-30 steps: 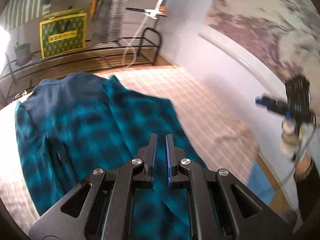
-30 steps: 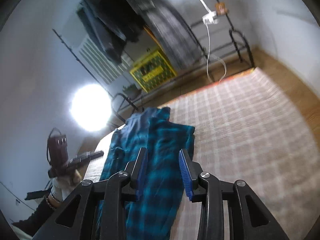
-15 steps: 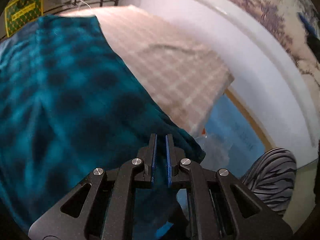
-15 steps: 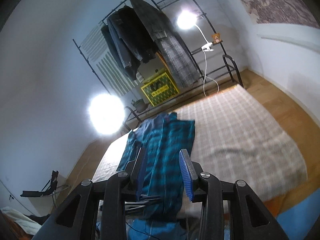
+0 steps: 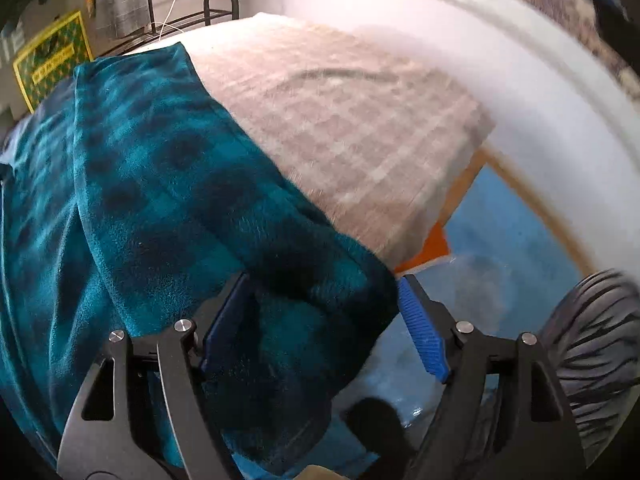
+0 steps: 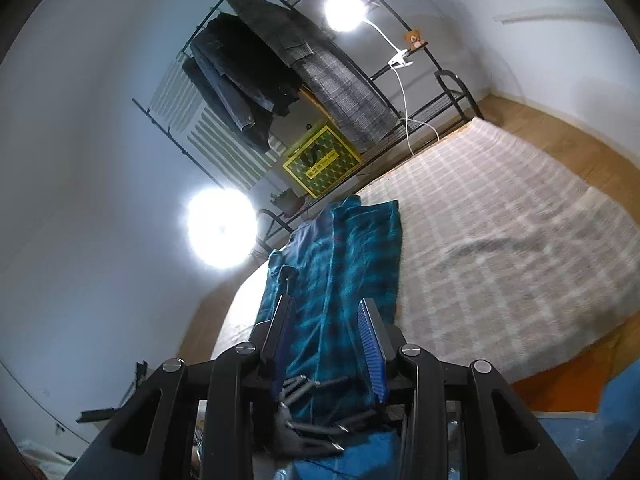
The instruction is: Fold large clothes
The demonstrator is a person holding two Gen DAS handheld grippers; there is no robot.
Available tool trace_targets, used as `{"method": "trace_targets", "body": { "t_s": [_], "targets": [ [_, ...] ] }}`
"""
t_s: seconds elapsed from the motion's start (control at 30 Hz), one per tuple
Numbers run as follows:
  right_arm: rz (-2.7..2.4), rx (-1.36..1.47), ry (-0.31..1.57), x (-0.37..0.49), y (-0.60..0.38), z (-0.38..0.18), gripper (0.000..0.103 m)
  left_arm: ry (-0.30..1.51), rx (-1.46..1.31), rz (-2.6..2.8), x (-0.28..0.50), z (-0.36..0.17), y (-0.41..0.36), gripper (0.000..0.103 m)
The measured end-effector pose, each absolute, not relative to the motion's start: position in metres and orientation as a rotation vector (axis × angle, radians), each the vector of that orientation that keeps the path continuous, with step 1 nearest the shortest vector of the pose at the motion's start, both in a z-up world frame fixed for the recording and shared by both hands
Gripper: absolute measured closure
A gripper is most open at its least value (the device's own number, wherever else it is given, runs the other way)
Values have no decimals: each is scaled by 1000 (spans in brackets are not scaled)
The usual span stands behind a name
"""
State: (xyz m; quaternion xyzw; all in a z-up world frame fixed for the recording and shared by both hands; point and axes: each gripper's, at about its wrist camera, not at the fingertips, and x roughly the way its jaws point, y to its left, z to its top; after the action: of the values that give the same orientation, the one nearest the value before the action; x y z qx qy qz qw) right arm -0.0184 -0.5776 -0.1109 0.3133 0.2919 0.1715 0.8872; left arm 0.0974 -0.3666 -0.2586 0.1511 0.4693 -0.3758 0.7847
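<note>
Lying lengthwise-folded ahead on the bed (image 6: 520,240): shirt (image 5: 168,184). Gaping around its hem: left gripper (image 5: 320,320). Hovering unclenched, empty: right gripper (image 6: 328,340). Remaining, likely: crosswise folds.

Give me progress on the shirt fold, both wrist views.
Done: the teal plaid shirt lies lengthwise on the checked blanket, its sides apparently folded in to a narrow strip. In hand: the left gripper is at the bottom hem, jaws open around the hanging corner; the right gripper hovers above, jaws open. Left: the crosswise folds, since the hem hangs over the bed edge.
</note>
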Motion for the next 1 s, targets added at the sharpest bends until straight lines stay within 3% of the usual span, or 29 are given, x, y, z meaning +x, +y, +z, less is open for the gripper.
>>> {"method": "trace_targets", "body": {
  "t_s": [0.3,0.4,0.47,0.63,0.77,1.0],
  "targets": [
    [383,721,650,34,-574,-148,67,872,451,-754,85,-272,-380,27],
    [383,759,681,60,-574,-166,67,866,398,-803,89,-268,-373,45],
    [384,779,717,78,-570,-183,67,885,318,-835,95,-262,-365,87],
    [369,790,809,123,-554,-221,66,983,82,-871,117,-253,-338,90],
    [364,777,878,161,-542,-248,48,1002,-101,-890,126,-242,-315,90],
    [346,791,978,208,-526,-288,48,990,-119,-894,118,-240,-317,90]
  ]
}}
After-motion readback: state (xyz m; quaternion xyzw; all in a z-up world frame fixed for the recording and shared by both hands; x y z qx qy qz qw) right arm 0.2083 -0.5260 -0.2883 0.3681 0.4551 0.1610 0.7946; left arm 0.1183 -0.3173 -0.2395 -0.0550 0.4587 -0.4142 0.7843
